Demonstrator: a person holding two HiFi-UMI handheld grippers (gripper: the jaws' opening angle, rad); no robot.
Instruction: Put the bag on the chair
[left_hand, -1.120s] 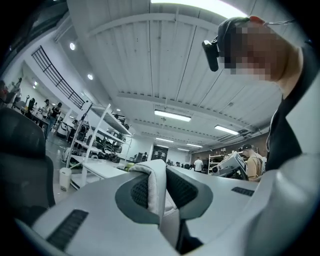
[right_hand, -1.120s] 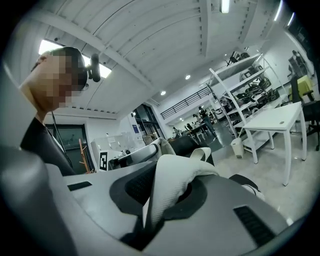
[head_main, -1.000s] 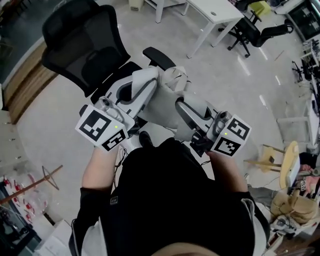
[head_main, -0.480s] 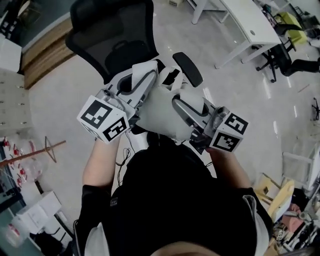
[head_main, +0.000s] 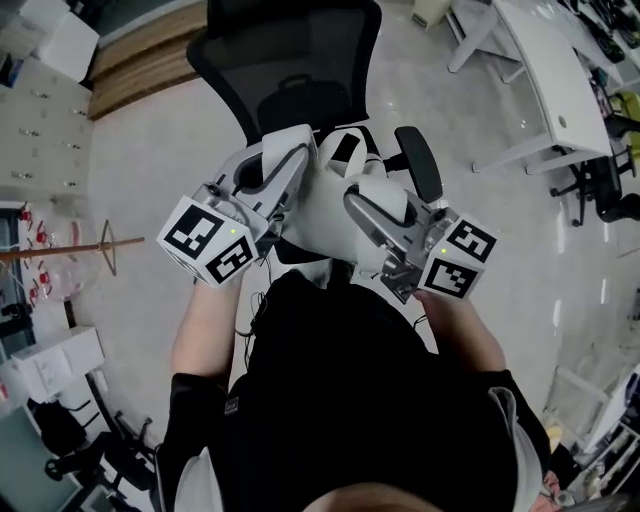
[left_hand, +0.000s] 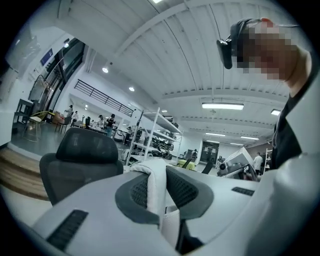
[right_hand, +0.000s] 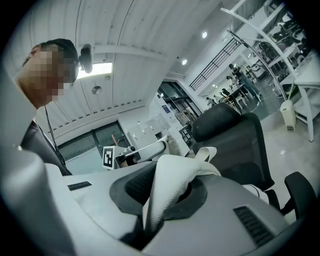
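White cloth is pinched in both sets of tongs. The left tongs (left_hand: 157, 187) are clamped on one edge of the bag (head_main: 322, 215), and the right tongs (right_hand: 165, 196) on a bunched fold of its other edge. This keeps the bag spread between them, not sagging from one corner. In the head view it hangs at centre, with the black mesh chair (head_main: 290, 60) at twelve o'clock and its armrest (head_main: 420, 165) at one o'clock. Gripping both sides level should let it settle flat on the seat.
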